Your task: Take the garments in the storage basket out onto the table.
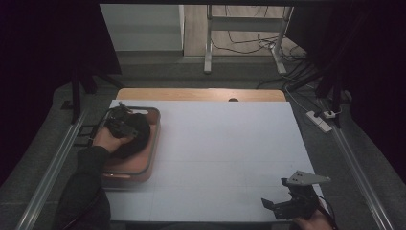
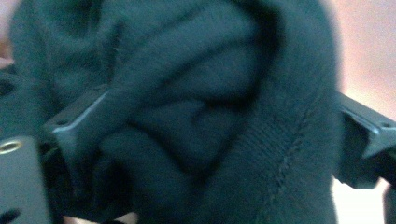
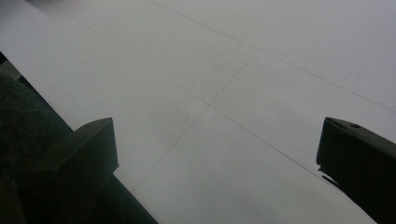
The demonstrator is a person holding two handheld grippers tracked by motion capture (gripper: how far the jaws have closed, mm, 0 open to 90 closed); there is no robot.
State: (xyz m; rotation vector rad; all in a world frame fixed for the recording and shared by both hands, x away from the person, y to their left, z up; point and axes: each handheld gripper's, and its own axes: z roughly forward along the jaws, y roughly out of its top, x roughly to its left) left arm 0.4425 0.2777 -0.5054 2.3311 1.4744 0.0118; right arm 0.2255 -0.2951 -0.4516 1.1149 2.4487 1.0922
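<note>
A dark knitted cloth (image 1: pixel 138 140) lies bunched in a shallow orange-brown bin (image 1: pixel 143 168) at the table's left side. My left gripper (image 1: pixel 120 122) reaches down into the bin onto the cloth, held by a hand in a dark sleeve. In the left gripper view the cloth (image 2: pixel 196 116) bulges between the two black jaws of the left gripper (image 2: pixel 210 133), which stand wide with the folds against them. My right gripper (image 1: pixel 275 192) hovers near the table's front right corner, open; in its own view the right gripper (image 3: pixel 217 140) has nothing between its jaws over bare white board.
A white board (image 1: pixel 230 143) covers the table, with a wooden strip (image 1: pixel 201 94) along its far edge. A power strip (image 1: pixel 320 121) and cables lie on the floor to the right. A metal rail (image 1: pixel 52 167) runs along the left.
</note>
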